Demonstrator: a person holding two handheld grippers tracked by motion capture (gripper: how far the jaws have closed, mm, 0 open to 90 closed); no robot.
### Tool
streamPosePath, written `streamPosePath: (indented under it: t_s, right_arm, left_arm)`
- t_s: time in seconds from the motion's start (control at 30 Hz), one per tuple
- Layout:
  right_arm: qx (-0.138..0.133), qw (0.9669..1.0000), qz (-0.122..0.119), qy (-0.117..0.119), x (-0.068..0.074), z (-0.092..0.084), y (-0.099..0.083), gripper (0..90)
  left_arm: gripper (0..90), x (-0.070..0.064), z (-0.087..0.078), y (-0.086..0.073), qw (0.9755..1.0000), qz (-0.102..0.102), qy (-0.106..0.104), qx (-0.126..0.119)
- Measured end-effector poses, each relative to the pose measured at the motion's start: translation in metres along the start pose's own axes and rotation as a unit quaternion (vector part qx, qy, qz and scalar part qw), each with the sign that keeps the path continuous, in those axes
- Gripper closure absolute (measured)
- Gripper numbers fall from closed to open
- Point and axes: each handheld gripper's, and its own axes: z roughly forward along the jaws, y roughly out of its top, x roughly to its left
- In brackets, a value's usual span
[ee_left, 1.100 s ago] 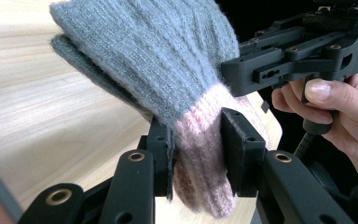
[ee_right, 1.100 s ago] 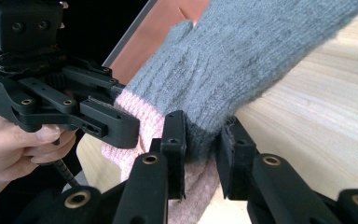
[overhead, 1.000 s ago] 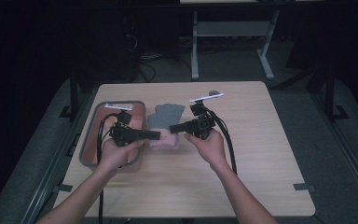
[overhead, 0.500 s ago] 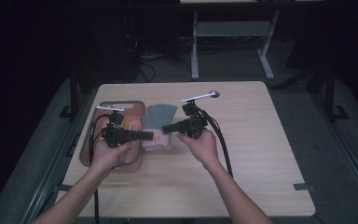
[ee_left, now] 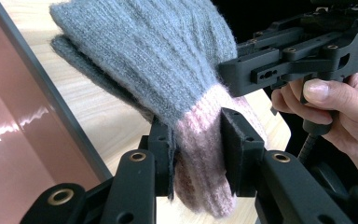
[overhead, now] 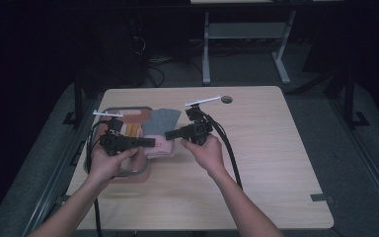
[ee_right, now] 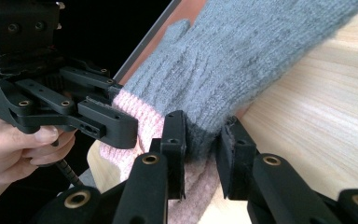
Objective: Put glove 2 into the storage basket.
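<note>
Both claws pinch the grey glove (ee_left: pixel 158 65) by its pink cuff (ee_left: pixel 200 140), left gripper (ee_left: pixel 196 154) and right gripper (ee_right: pixel 200 154) sharing it, carrying it level towards the tray (overhead: pixel 103 170) at left.

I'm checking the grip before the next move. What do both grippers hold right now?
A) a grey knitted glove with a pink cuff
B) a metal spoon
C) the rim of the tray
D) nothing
A: the left gripper pinches the pink cuff of the glove, and the right gripper clamps the same glove where grey meets pink.
</note>
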Motion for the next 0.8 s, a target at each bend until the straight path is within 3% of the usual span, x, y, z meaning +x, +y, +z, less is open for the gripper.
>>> streamPosePath:
  t_s: [0.8]
  right_arm:
    - [0.011, 0.9996, -0.023, 0.007, 0.021, 0.036, 0.021, 74.1]
  left_arm:
    - [67.7, 0.021, -0.035, -0.002, 0.9996, -0.017, 0.02, -0.013]
